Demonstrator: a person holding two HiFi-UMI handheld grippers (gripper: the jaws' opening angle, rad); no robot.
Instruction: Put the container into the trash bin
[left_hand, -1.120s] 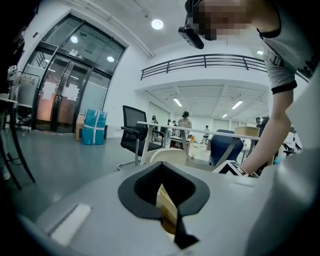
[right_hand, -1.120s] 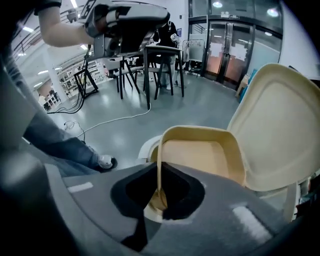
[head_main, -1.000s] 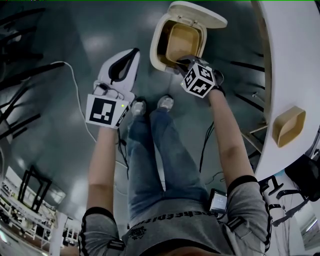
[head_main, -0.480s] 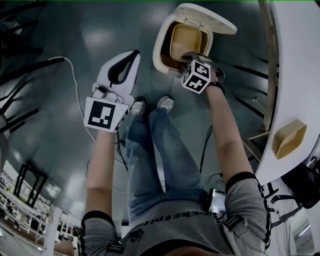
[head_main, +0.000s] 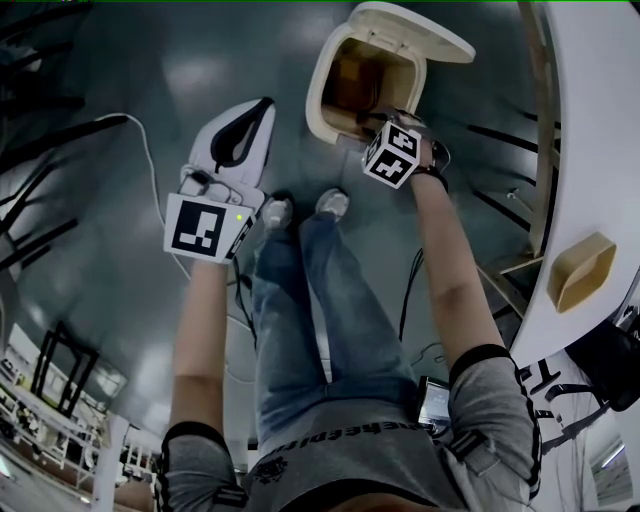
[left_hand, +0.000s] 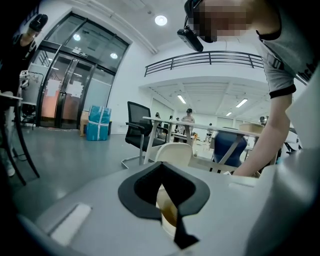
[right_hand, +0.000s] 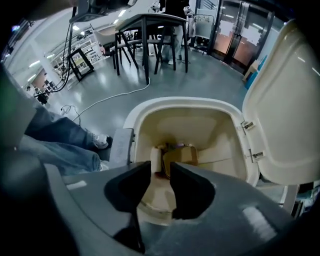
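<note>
Your right tongs (right_hand: 157, 170) pointing steeply down over the open trash bin (right_hand: 150, 106), jaws opening with nothing gripped between them, container (right_hand: 181, 154) lying loose at the bin's bottom, your left tongs (left_hand: 161, 167) clenched on nothing, held aside above the floor (head_main: 120, 200)

Dim and cool-toned in the head view, with pale patches of glare on the glossy floor (head_main: 195, 75) toward the upper left and strong fisheye bending along the right and bottom edges. Far brighter in the left gripper view, lit by round ceiling lights (left_hand: 160, 20) at top centre, with the near foreground at the bottom soft and out of focus. Evenly lit in the right gripper view, shadowed deep inside the trash bin (right_hand: 180, 124) at centre, dark and blurred toward the corners.
</note>
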